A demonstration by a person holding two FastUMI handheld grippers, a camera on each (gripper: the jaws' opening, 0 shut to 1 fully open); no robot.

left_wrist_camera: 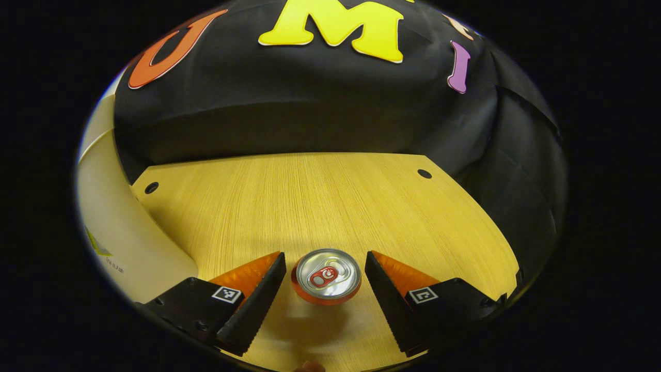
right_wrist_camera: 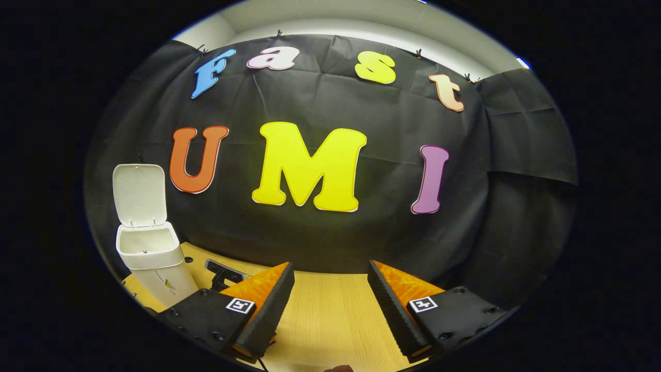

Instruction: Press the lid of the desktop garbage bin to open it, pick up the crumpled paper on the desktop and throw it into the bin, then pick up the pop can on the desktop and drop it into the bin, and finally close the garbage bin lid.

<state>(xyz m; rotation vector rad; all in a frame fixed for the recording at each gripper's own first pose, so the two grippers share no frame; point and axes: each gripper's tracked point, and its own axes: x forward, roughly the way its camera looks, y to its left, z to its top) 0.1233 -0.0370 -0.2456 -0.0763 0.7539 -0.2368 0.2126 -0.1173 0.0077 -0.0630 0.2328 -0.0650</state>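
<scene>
The pop can (left_wrist_camera: 326, 276), red with a silver top, stands upright on the wooden table (left_wrist_camera: 320, 201). My left gripper (left_wrist_camera: 325, 257) is open and straddles it, one finger on each side with a small gap to the can. In the left gripper view the white bin's wall (left_wrist_camera: 124, 232) rises close at the left. The right gripper view has the white garbage bin (right_wrist_camera: 150, 253) at the far left of the table with its lid (right_wrist_camera: 139, 195) standing up open. My right gripper (right_wrist_camera: 330, 266) hangs open above the table with nothing between its fingers.
The black cloth wall closes off the back and right of the table. Two small dark holes (left_wrist_camera: 151, 187) (left_wrist_camera: 424, 173) mark the table's far corners. A dark piece of the other gripper (right_wrist_camera: 223, 271) shows beside the bin.
</scene>
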